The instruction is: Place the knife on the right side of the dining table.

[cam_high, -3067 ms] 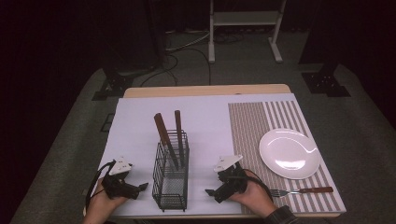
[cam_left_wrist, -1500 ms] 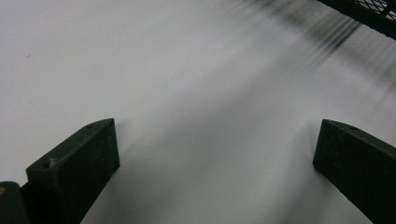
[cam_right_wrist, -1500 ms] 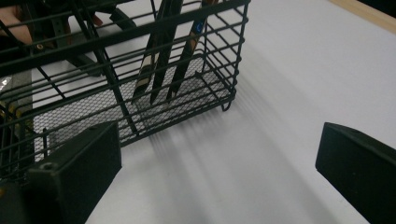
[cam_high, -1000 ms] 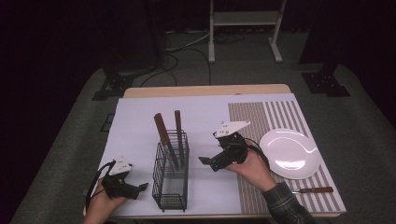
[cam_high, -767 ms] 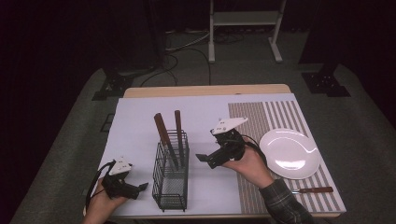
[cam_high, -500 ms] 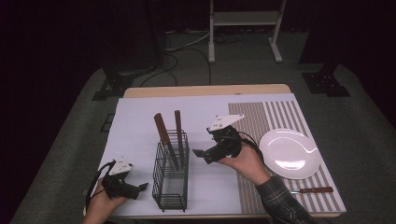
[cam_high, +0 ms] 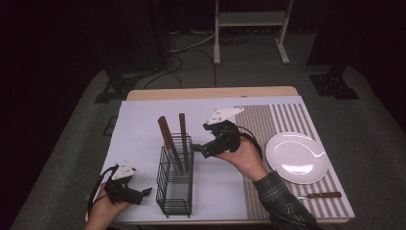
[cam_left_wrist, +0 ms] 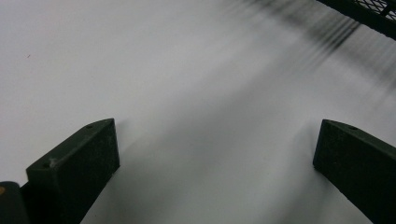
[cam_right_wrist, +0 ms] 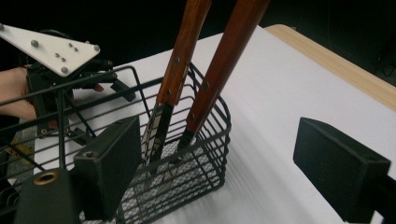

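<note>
High view first, from left to right. At the lower left of the frame my left gripper [cam_high: 143, 193] rests low on the white table cover [cam_high: 143, 124], just beside the black wire basket [cam_high: 176, 201]. Its jaws stand wide apart with nothing between them; the left gripper view shows bare white surface between the two pads and a corner of the basket at the upper right.

The basket stands in the lower middle of the frame. Two utensils with brown wooden handles stand in it, leaning a little: the left handle [cam_high: 165, 132] and the right handle [cam_high: 182, 127]. Both rise above the rim.

Right of the basket, near the middle of the frame, my right gripper [cam_high: 197, 149] is held above the table and points at the handles. Its jaws have just been closing a little, but they are still open and grip nothing. In the right gripper view the two handles [cam_right_wrist: 224, 56] stand between the pads, farther off, not touched.

At the right a white plate [cam_high: 297, 158] lies on the striped mat [cam_high: 282, 115], and a small knife [cam_high: 320, 195] lies at the lower right.
</note>
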Available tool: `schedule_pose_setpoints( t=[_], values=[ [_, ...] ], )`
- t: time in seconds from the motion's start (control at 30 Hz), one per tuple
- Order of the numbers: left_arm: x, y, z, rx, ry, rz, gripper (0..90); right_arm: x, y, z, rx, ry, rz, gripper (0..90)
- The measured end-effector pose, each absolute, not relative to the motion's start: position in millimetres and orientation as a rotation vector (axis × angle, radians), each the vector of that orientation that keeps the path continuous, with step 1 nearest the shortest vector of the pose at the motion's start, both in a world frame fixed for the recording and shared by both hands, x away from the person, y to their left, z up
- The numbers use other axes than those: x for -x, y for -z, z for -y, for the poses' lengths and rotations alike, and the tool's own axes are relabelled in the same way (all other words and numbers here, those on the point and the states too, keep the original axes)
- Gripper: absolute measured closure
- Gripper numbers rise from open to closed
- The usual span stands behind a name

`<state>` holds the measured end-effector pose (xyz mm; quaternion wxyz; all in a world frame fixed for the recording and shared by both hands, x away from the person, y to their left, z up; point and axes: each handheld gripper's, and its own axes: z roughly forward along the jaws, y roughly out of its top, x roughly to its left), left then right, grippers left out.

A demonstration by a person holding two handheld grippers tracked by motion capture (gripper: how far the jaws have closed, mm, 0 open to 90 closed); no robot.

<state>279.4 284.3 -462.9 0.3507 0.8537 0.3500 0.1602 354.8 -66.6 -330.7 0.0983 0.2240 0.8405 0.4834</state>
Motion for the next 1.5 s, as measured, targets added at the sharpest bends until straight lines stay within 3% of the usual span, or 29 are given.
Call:
schedule_pose_setpoints(
  t=[0.3, 0.8, 1.07, 1.37, 1.5],
  values=[
    [-279, 463, -284, -2.209, -0.417, -0.906, 0.0, -366, 323, 56, -0.66, -1.468, -2.477, 15.3],
    [-279, 463, -284, -2.211, -0.414, -0.906, 0.0, -386, 311, 41, -0.663, -1.537, -2.435, 25.0],
    [-279, 463, -284, -2.211, -0.415, -0.906, 0.0, -394, 309, 28, -0.655, -1.559, -2.433, 36.9],
    [-279, 463, -284, -2.211, -0.415, -0.906, 0.0, -398, 311, 23, -0.657, -1.56, -2.434, 60.0],
    [-279, 463, -284, -2.211, -0.415, -0.906, 0.0, -397, 310, 25, -0.658, -1.563, -2.427, 64.4]
  ],
)
